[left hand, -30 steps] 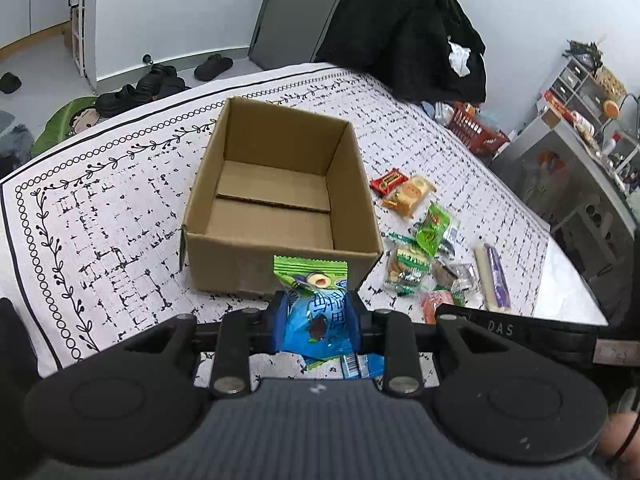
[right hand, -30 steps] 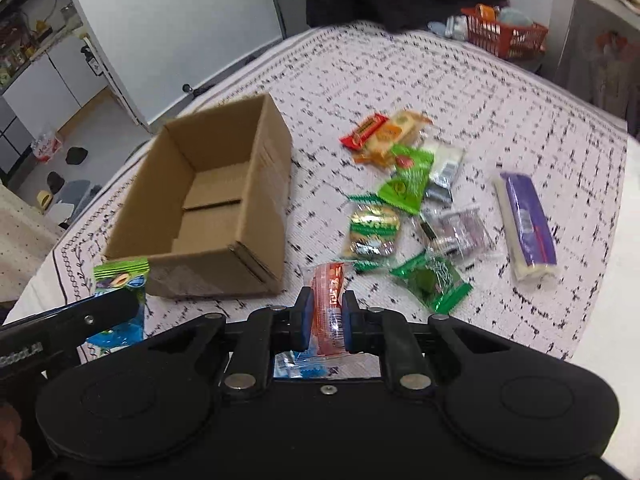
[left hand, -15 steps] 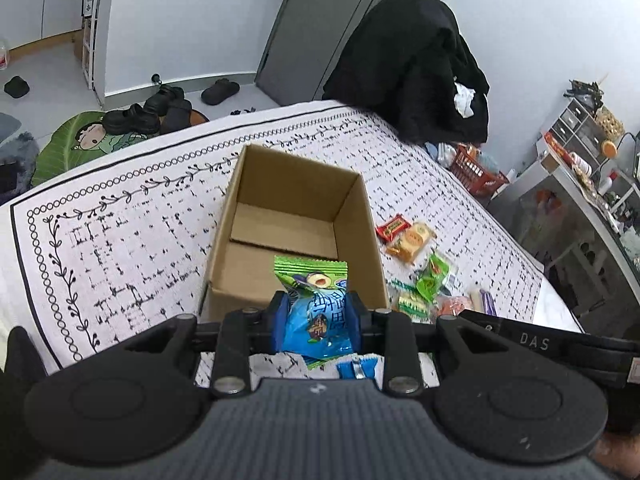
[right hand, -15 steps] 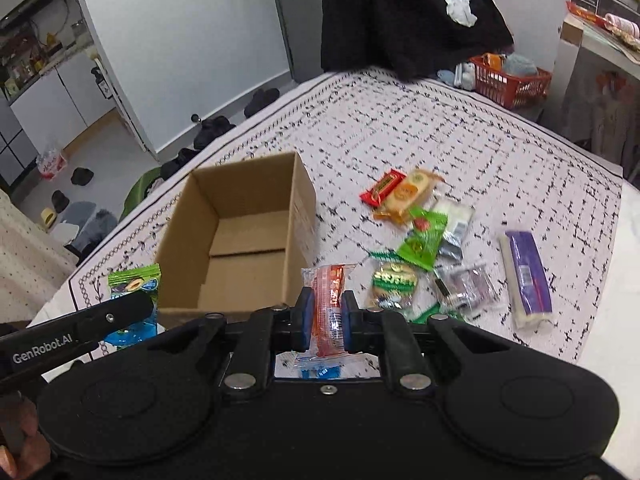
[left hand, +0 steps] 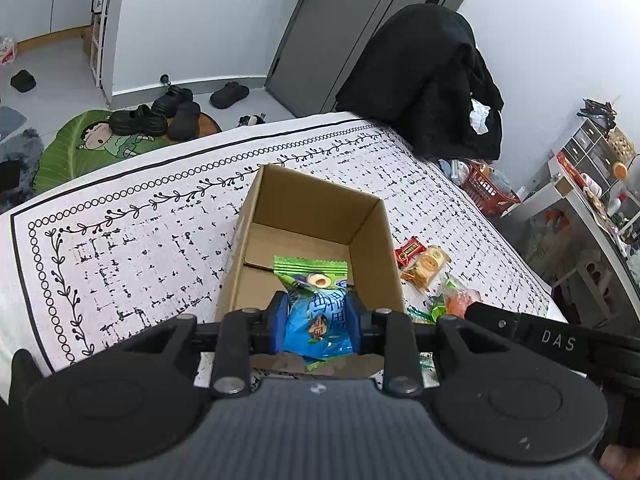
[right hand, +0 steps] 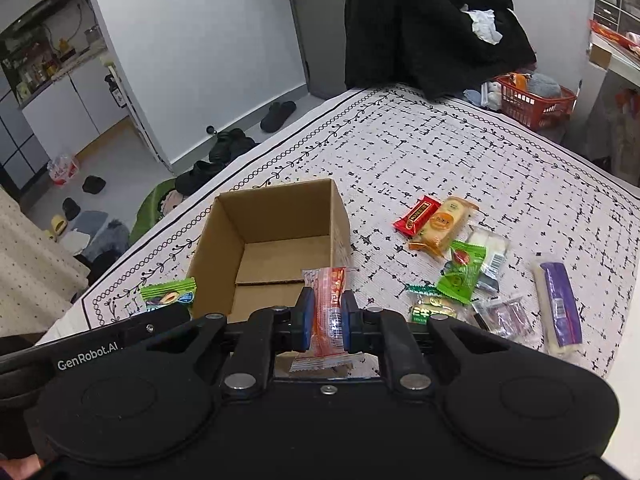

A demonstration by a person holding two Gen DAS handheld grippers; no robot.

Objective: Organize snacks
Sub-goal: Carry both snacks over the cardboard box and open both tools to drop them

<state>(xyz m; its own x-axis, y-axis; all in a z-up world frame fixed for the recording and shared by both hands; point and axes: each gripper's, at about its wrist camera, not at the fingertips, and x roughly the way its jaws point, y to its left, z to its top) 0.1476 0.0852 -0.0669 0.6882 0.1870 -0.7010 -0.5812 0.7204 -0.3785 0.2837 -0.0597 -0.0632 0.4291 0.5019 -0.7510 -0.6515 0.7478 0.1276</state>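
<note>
Snacks: left gripper clamped on blue-green packet, right gripper on red packet; release both low inside cardboard box, clear of walls.

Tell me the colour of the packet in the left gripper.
Blue with a green top; clearest in the left wrist view.

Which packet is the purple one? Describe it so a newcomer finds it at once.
Start at the open cardboard box on the patterned tablecloth; the loose snacks lie to its right in the right wrist view. At the outer edge of that pile, nearest the table's side, lies the long purple packet, the only purple wrapper and the longest one.
</note>
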